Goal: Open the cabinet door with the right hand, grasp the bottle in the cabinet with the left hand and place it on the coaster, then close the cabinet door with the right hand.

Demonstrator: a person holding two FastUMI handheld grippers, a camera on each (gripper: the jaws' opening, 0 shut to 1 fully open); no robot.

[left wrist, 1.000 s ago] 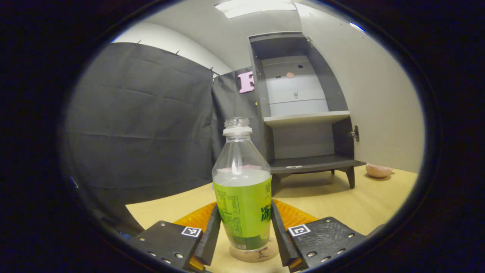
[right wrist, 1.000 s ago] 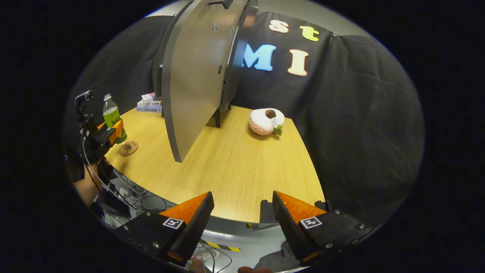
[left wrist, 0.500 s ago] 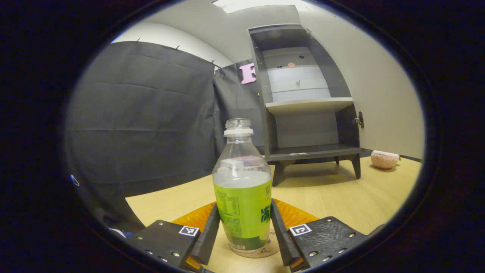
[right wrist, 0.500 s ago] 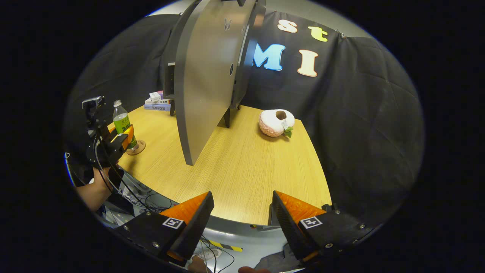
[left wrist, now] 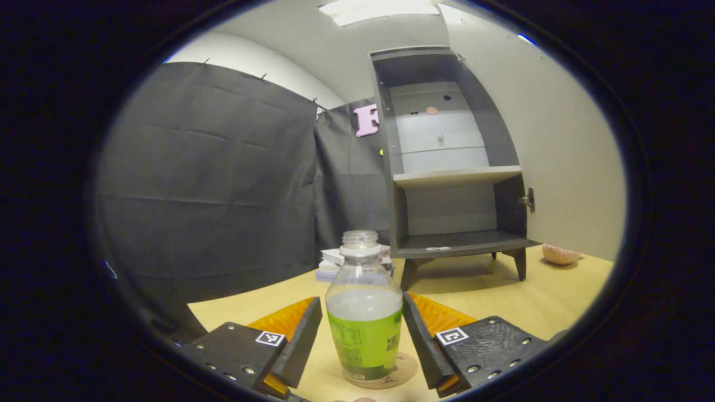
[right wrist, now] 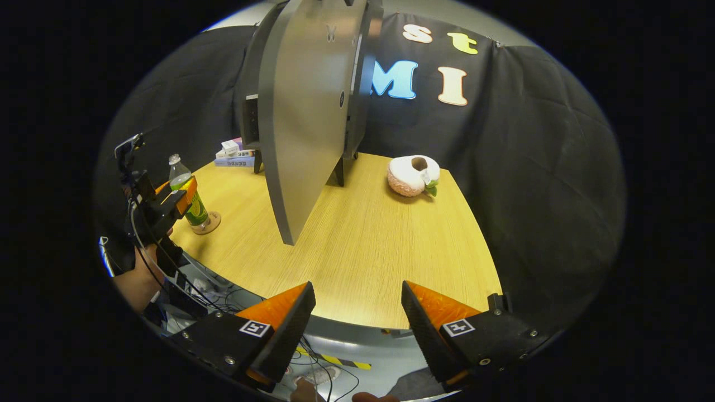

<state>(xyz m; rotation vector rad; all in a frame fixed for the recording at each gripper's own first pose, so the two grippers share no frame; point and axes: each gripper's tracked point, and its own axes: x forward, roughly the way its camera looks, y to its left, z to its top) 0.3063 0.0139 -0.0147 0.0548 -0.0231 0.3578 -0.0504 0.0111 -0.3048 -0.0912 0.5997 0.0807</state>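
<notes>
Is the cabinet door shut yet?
No, in the right gripper view the cabinet door is swung wide out over the table, and the left gripper view looks straight into the cabinet's shelves.

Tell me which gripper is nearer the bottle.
Left. The left gripper has its fingers on either side of the bottle, which stands on the coaster. The right gripper hangs off the table's near edge, well away.

A wooden tabletop (right wrist: 357, 251) carries the extras. A pink-and-white plush toy (right wrist: 412, 175) lies near the far right corner, a green tag at its side. A small stack of books and boxes (right wrist: 233, 154) rests along the far edge toward the left. Tangled cables (right wrist: 195, 285) trail below the near left edge.
</notes>
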